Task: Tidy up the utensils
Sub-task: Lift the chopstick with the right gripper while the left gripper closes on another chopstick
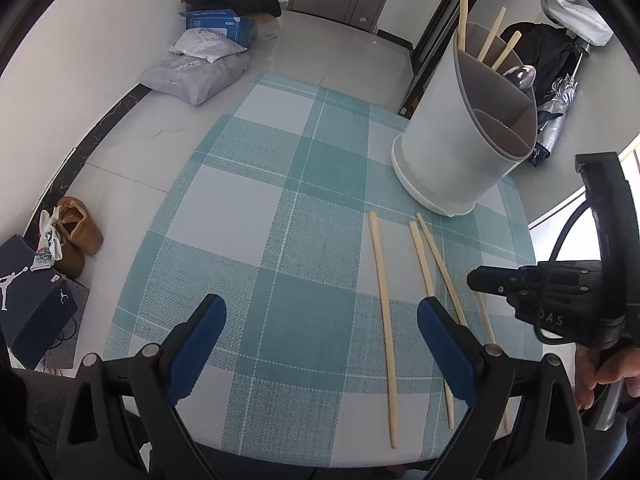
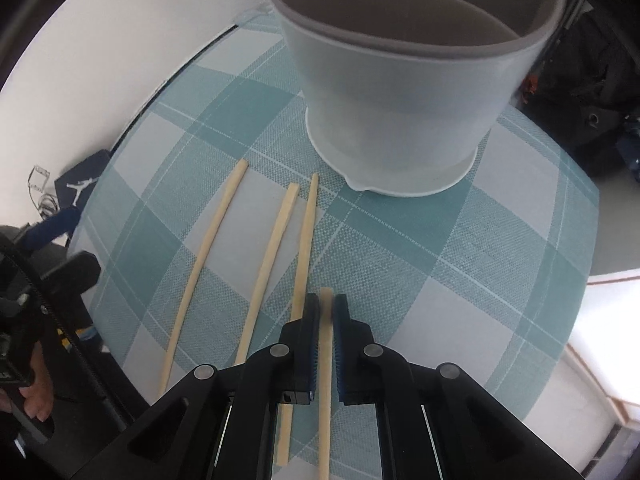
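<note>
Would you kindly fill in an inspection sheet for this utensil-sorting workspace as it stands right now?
Surface: checked teal tablecloth over the table, lying flat.
Job's things: grey divided utensil holder holds three chopsticks and a spoon; three loose chopsticks lie on the cloth, a fourth chopstick sits between the right jaws.
Clutter: nothing seen on the cloth.
Grippers: left gripper open, empty; right gripper shut on that fourth chopstick.
Cables: black cable loops by the right gripper.
Surroundings: shoebox, brown shoes, parcels on the floor.

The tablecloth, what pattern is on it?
Teal and white checks on the tablecloth, clearest in the left wrist view.
</note>
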Tool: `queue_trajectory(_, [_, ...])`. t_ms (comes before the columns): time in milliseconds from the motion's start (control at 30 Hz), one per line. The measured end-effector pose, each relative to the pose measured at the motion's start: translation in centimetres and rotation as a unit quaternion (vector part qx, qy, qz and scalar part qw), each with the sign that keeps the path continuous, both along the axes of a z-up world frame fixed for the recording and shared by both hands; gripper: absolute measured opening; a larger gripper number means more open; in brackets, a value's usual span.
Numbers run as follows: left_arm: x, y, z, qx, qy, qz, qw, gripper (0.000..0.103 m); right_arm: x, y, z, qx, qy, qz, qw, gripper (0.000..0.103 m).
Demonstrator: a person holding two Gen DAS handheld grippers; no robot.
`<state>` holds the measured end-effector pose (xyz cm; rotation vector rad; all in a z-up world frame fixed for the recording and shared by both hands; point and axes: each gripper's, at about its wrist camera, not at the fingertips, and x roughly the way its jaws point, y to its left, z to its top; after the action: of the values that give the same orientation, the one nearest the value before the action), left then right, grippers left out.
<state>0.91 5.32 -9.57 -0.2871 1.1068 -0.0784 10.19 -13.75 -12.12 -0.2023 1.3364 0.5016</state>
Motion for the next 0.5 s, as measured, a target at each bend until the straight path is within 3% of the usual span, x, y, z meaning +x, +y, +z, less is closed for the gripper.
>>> queue_trajectory(100, [0.1,-0.3,-0.2,-0.011,0.006,-0.006,0.9999,0.095,0.0,-1.8,1.1,0.046,0.000,-0.044,0.998,0.006])
queue_trajectory(233, [0.3,-0.9,-0.4,0.012,0.002,-0.003,0.9999,0.095,-0.3,-4.4,3.1,0.100,-0.011,-0.090,0.991,0.006])
queue_trajectory(367, [0.6,-1.0,-0.8,0.024,0.008,0.012,0.9996,0.095,-0.2,-7.2,3.3,0.158,-0.010,-0.147,0.976,0.006])
queue_trajectory(500, [1.2,-1.7,-1.3,0.020,0.025,-0.008,0.9995,0.095,-1.1,-9.4,3.0,0.226,0.006,-0.204,0.952,0.006])
